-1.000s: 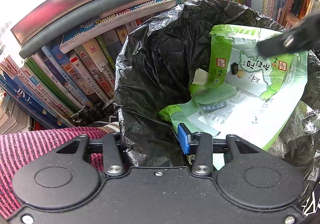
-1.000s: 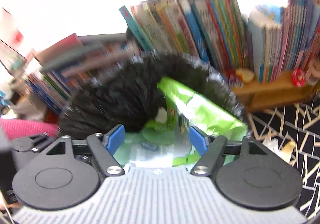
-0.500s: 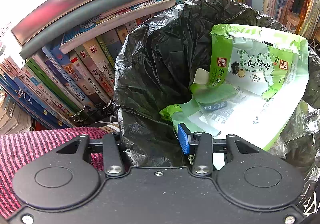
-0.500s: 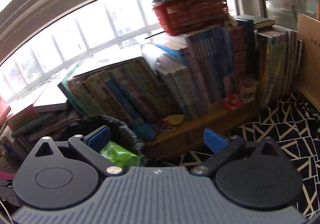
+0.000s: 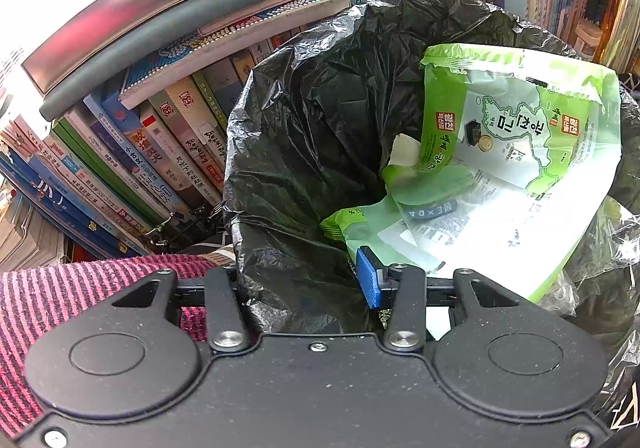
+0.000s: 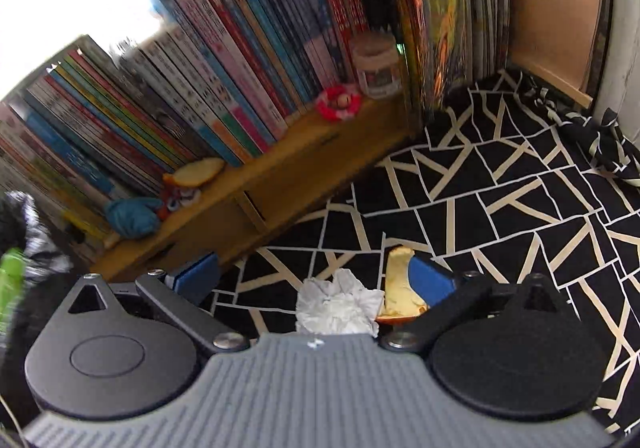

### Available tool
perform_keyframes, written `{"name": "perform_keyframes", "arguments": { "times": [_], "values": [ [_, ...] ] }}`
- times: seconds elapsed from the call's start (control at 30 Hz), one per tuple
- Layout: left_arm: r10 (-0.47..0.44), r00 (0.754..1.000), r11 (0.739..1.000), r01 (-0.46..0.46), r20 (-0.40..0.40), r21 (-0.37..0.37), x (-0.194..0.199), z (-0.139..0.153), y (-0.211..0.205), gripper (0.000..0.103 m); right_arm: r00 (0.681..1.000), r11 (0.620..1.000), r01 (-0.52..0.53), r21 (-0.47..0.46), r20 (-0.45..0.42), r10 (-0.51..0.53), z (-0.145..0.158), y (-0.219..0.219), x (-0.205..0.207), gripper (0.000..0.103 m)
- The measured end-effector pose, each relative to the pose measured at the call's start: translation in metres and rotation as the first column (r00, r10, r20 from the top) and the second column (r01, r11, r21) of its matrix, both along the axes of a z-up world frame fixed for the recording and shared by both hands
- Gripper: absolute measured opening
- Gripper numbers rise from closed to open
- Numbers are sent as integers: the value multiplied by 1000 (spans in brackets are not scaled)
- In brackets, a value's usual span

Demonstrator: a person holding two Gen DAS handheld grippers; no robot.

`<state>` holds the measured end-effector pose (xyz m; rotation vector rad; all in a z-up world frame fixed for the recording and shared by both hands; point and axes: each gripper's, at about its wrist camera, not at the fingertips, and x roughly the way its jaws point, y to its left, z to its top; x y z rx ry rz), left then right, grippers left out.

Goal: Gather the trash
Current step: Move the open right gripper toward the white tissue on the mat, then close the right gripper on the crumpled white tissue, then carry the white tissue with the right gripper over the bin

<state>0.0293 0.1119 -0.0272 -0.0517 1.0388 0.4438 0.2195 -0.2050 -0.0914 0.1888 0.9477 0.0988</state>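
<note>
In the left wrist view my left gripper is shut on the near rim of the black bin bag. Only its blue right pad shows; the bag hides the other. A green snack wrapper leans inside the bag at the right. In the right wrist view my right gripper hangs wide open over the patterned cloth. A crumpled white tissue lies between its fingers, untouched. A pale yellow bread-like scrap lies beside the right pad. The bin bag shows at the left edge.
Rows of books stand close behind and left of the bin, with a pink striped cloth near it. A low wooden shelf holds a jar and small toys. The black-and-white cloth spreads to the right.
My right gripper has swung away from the bin, rightward and down over the patterned cloth, and its jaws have widened. It no longer shows in the left wrist view. The left gripper has not moved.
</note>
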Motion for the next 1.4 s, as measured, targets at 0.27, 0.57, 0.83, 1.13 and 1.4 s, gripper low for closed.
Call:
{"name": "perform_keyframes", "arguments": {
  "times": [0.27, 0.57, 0.83, 1.13, 1.4],
  "values": [
    [-2, 1000, 1000, 2, -1, 2, 0, -1, 0, 43, 995, 994, -78, -74, -69, 73, -39, 21, 12, 103],
    [-2, 1000, 1000, 2, -2, 2, 0, -1, 0, 43, 986, 987, -113, -114, -133, 98, -67, 36, 19, 101],
    [-2, 1000, 1000, 3, -2, 4, 0, -1, 0, 43, 976, 976, -158, -148, -172, 132, -84, 44, 16, 85],
    [-3, 1000, 1000, 3, -2, 3, 0, -2, 0, 43, 983, 984, -127, -125, -147, 108, -75, 31, 4, 23],
    [-3, 1000, 1000, 3, -2, 2, 0, -3, 0, 43, 991, 992, -106, -72, -93, 99, -47, 12, -7, 20]
  ]
}}
